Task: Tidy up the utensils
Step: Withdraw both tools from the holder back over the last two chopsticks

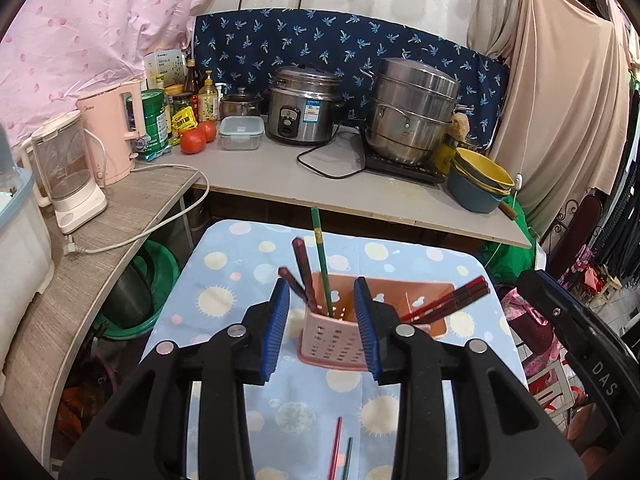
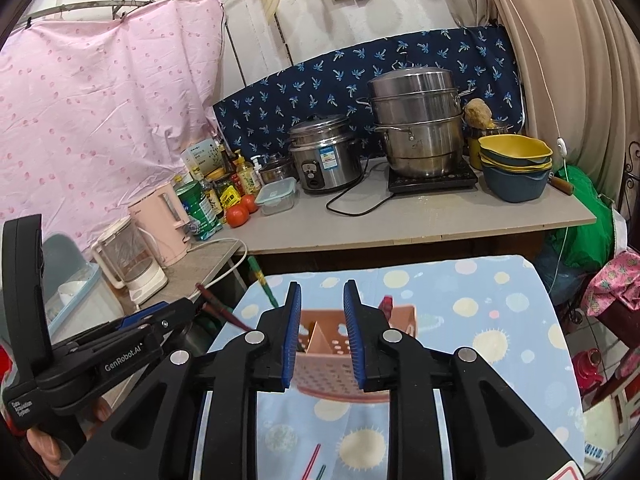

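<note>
While the pink utensil holder (image 1: pixel 336 340) is standing on the surface (image 1: pixel 224 276) under its blue spotted cloth, the left hand-held gripper (image 1: pixel 325 330) is hovering just before it, jaws narrowly apart and gripping nothing. Dark red chopsticks (image 1: pixel 302 276) and a green chopstick (image 1: pixel 322 264) are leaning in its near compartment, more red chopsticks (image 1: pixel 452 304) in the far one. Beside it, the right hand-held gripper (image 2: pixel 322 334) is likewise hanging narrowly parted and empty. Two loose chopsticks (image 1: pixel 340 456) are lying nearer on the cloth.
</note>
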Action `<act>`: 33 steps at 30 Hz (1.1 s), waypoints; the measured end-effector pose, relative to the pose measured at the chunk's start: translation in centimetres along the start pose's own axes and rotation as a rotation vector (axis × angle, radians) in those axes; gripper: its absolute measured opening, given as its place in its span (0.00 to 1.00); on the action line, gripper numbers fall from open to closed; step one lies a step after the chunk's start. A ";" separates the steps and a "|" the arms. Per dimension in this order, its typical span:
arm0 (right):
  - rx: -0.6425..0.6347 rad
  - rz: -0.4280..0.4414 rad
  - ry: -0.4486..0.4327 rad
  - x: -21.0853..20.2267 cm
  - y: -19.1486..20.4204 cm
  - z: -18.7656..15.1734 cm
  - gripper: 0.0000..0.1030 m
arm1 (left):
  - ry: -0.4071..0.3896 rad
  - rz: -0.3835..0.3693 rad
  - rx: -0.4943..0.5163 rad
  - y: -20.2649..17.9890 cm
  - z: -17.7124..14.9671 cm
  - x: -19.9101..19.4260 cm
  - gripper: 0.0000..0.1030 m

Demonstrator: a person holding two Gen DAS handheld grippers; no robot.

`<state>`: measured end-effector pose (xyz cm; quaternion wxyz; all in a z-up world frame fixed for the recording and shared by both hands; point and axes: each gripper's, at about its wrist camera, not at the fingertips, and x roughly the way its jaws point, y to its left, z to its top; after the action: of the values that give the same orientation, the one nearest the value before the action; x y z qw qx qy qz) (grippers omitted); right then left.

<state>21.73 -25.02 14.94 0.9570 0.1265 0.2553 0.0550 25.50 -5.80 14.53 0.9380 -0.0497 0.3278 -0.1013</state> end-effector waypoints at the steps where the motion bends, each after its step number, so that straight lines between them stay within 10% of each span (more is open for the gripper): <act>1: -0.007 -0.002 0.002 -0.3 0.2 -0.4 0.22 | 0.000 0.003 0.001 0.1 -0.3 -0.3 0.31; 33: -0.131 0.002 0.437 -5.7 3.6 -26.8 0.27 | 0.251 0.065 0.011 4.8 -21.1 -4.8 0.37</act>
<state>3.20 -16.73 -3.87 0.8849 0.0495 0.4525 0.0988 9.41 -0.64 0.23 0.8926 -0.0207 0.4436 -0.0779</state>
